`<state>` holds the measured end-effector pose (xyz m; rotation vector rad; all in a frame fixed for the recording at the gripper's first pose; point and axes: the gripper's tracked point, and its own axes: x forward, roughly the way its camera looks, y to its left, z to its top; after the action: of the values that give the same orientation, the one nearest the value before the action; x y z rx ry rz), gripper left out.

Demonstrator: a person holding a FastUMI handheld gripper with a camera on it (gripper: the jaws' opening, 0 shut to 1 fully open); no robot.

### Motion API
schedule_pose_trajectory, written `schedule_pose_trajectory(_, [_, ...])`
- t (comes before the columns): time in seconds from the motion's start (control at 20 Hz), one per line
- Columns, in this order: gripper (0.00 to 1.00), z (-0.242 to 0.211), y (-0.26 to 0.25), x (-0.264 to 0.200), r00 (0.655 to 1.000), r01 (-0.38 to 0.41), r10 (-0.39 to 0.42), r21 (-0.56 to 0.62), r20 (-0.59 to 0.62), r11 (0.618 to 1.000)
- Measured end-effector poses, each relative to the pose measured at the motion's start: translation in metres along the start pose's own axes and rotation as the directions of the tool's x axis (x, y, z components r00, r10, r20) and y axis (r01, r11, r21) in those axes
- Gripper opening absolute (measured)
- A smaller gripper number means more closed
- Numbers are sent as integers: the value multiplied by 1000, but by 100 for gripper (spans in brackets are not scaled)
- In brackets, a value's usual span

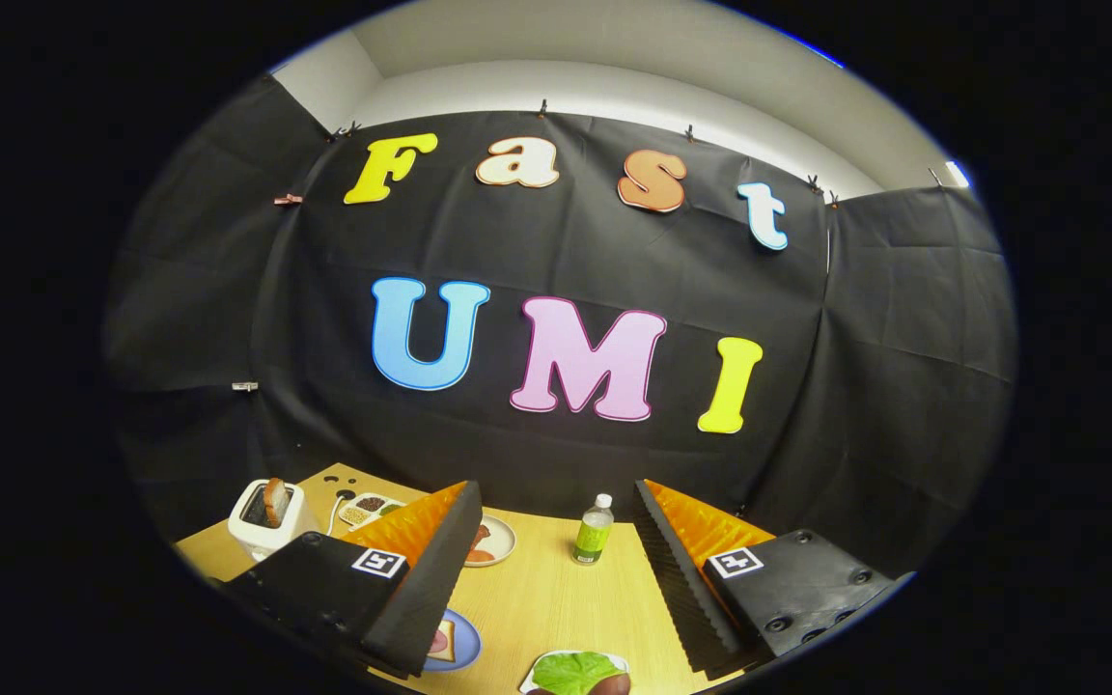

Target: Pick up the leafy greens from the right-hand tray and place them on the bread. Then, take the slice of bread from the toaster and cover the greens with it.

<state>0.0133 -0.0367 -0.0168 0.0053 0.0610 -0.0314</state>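
Leafy greens (575, 671) lie nearest, on a white tray (529, 681) between the gripper (556, 579) fingers, which stand wide apart and hold nothing. Left of the greens, partly behind the left finger, a blue plate (467, 645) carries the bread (441, 640) with something reddish on it. Farther off on the counter (546, 598) stand a green bottle (594, 530), a small plate of food (495, 541) and a white toaster (264, 521) with a slice (276, 500) standing up out of it. The pick looks not yet begun. To do it well, tip down over the greens, centre them between the fingers, and close gently on a thick fold so the leaf lifts without dragging the tray.
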Motion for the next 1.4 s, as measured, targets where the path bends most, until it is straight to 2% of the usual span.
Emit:
schedule_pose_trajectory(0.3, [98, -53, -36, -1, 986, -19, 11, -49, -164, 999])
schedule_pose_trajectory(0.4, [98, -90, -47, -1, 965, -26, 7, -70, -262, 997])
schedule_pose_trajectory(0.5, [98, -129, -43, -6, 932, -72, 50, -49, -359, 996])
schedule_pose_trajectory(0.65, [96, -192, -29, -19, 849, -164, 170, 56, -500, 985])
schedule_pose_trajectory(0.8, [94, -248, -30, -21, 779, -206, 223, 97, -587, 974])
schedule_pose_trajectory(0.95, [94, -301, -40, -31, 695, -284, 237, 44, -678, 958])
schedule_pose_trajectory(1.15, [91, -366, -44, -34, 571, -412, 244, -16, -784, 911])
schedule_pose_trajectory(1.4, [85, -409, -40, -23, 476, -487, 266, 0, -838, 873])
